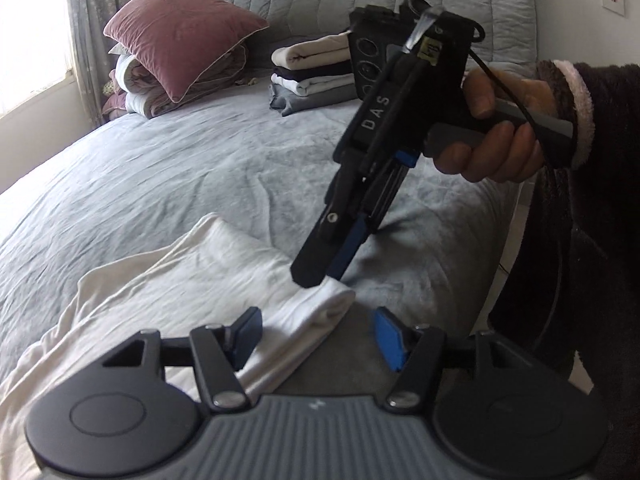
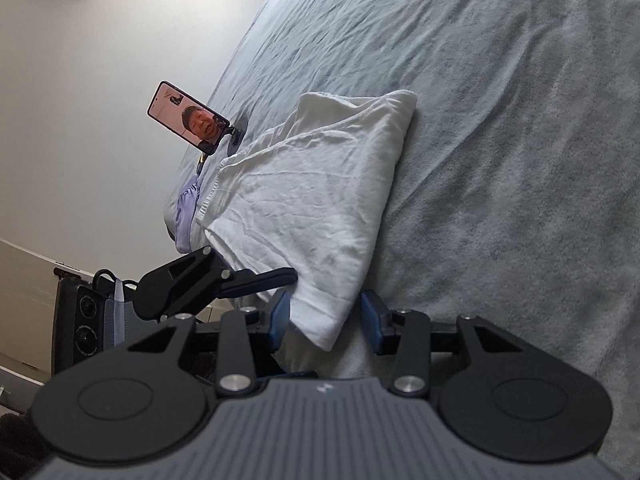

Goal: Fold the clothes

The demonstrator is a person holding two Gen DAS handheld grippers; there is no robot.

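Both grippers are matte black plastic with ribbed grey housings, round pivot discs and flat blue rubbery pads. From the left wrist view, the left gripper [image 1: 316, 338] has its jaws apart, straddling the near corner of the white garment [image 1: 208, 280] without pressing it. The right gripper [image 1: 320, 280], held in a hand [image 1: 496, 136] with a fuzzy dark sleeve, points down at that same corner; in the right wrist view the right gripper [image 2: 325, 322] has its jaws apart with the cloth's tip between them, and I cannot tell whether the pads touch it. That garment is thin, crinkled cotton, folded into a long soft slab lying near the bed's front edge on a plushy grey-blue bedspread [image 1: 160, 176]. Toward the quilted headboard [image 1: 360, 8] sits a stack of folded clothes [image 1: 312, 76], beside a mauve velvety pillow [image 1: 180, 36].
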